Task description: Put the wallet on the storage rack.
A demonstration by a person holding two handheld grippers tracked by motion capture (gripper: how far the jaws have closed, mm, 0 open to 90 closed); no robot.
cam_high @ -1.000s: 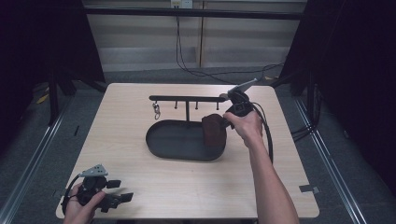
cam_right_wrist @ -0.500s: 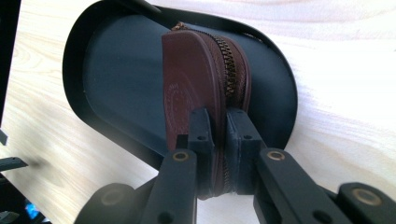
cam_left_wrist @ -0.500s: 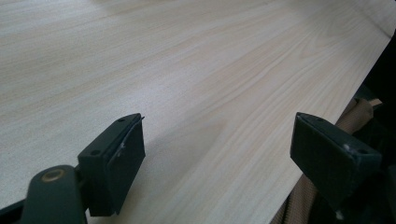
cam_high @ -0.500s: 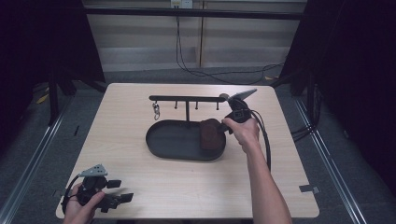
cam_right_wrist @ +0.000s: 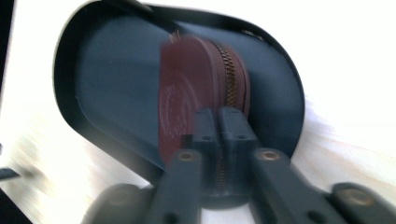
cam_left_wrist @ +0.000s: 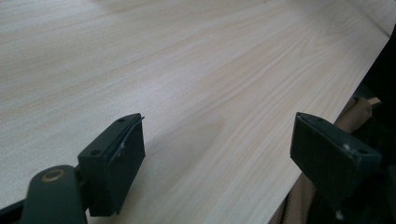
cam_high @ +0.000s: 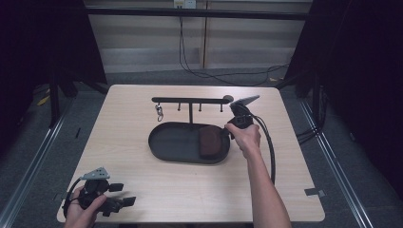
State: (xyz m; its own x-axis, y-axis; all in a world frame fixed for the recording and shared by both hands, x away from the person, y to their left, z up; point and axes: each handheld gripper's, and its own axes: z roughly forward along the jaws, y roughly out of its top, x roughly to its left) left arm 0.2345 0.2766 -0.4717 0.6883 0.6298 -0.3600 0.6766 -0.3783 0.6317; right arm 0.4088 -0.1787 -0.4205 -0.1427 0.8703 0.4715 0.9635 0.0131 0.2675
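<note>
The right gripper (cam_right_wrist: 219, 135) had its jaws pinched together on the near edge of a small brown zip pouch (cam_right_wrist: 201, 93), close beside the zipper, with no gap showing between them. The pouch sat over the right end of the dark oval tray (cam_high: 166, 142), edge-up rather than flat as far as I could tell, though that gripper's own view was blurred. From above, the right hand (cam_high: 244, 137) was at the tray's right rim with the pouch (cam_high: 209, 142) just inside it.

If the aim was to set the pouch down in the tray, I judged the thing to do was lower it until its underside bore on the tray floor, then part the jaws gently so the soft leather would not spring or drag out over the rim.

Behind the tray stood a black hook rack (cam_high: 190, 101), a small metal clip (cam_high: 158, 113) hanging from its left end.

The left gripper (cam_left_wrist: 219, 163) was spread wide with nothing between its pads, low over bare wood at the near left corner of the table (cam_high: 119, 156), well apart from the tray.
</note>
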